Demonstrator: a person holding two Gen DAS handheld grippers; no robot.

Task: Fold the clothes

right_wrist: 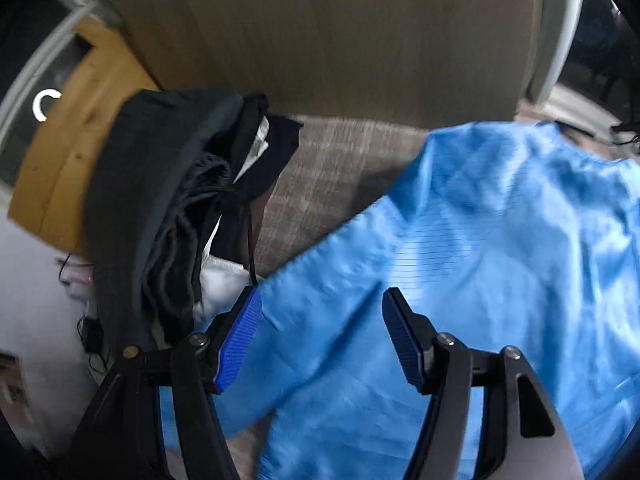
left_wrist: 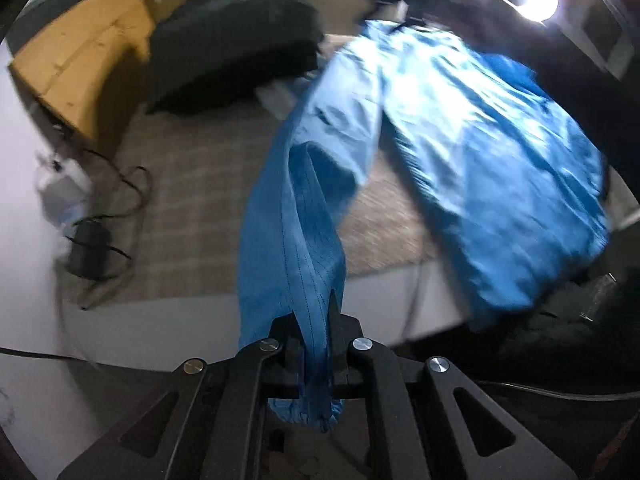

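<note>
One blue garment (left_wrist: 460, 152) filled most of both views, a thin, slightly shiny fabric with fine dark pinstripes and stitched seams, creased all over and catching bright light on its upper folds. In the left wrist view its body spread from about twelve o'clock round to four o'clock over a grey woven bed cover (left_wrist: 192, 208), while one long sleeve (left_wrist: 288, 240) ran down toward six o'clock. The left gripper (left_wrist: 316, 344) was clamped on the cuff end of that sleeve: its black jaws stood nearly together with the cloth pinched between them, and the elastic cuff bunched out below the grip. The sleeve looked twisted, its inner side showing a darker blue.

In the right wrist view the garment lay from two o'clock down to six o'clock, its shoulder seam and a sleeve root running toward eight o'clock. The right gripper (right_wrist: 320, 344) stood with its blue ribbed pads (right_wrist: 240, 344) well apart over the cloth; whether they touched it could not be told through the blur.

At ten o'clock in both views sat a heap of dark clothes (right_wrist: 168, 200), with a yellow wooden piece (left_wrist: 80, 56) beyond it.
</note>
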